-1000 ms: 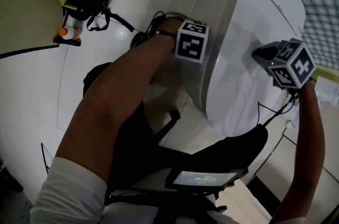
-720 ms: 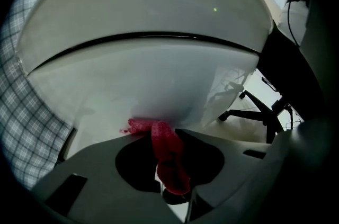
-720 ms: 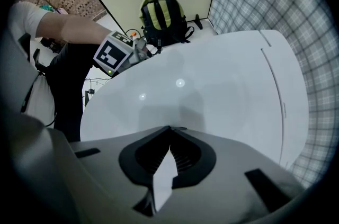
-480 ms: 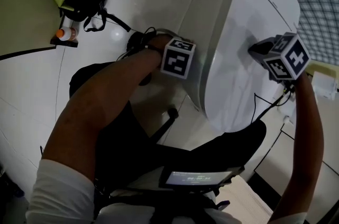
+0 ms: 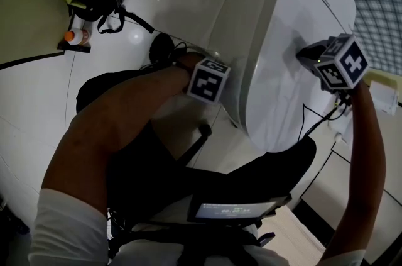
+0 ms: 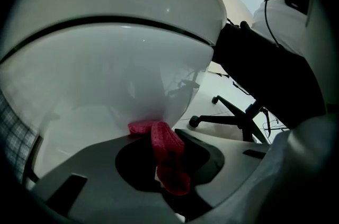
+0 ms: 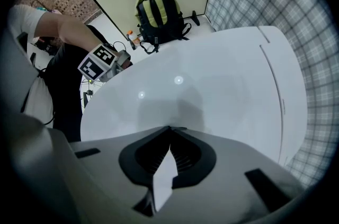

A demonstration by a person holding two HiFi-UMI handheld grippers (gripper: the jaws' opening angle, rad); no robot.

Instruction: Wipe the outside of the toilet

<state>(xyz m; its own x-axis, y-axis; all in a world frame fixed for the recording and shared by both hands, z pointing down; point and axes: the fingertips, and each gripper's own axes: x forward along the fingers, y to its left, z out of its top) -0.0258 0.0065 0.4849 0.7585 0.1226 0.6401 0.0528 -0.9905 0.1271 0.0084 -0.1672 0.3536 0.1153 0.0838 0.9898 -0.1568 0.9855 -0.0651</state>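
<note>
Toilet (image 5: pixel 295 38) fills my head view from centre out to 1 o'clock, its lid (image 7: pixel 212 85) down. Its long axis runs from 7 to 1 o'clock, with the rounded front pointing at 7, toward me. My left gripper (image 6: pixel 157 130) is clamped on a red cloth (image 6: pixel 168 159), whose tip presses the bowl's outer wall under the lid seam. My right gripper (image 7: pixel 169 130), jaws pressed together with nothing between them, points down at the lid.

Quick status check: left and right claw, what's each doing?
Left claw: shut on red cloth, cloth against the bowl.
Right claw: shut, nothing held, pointing at the lid.
</note>
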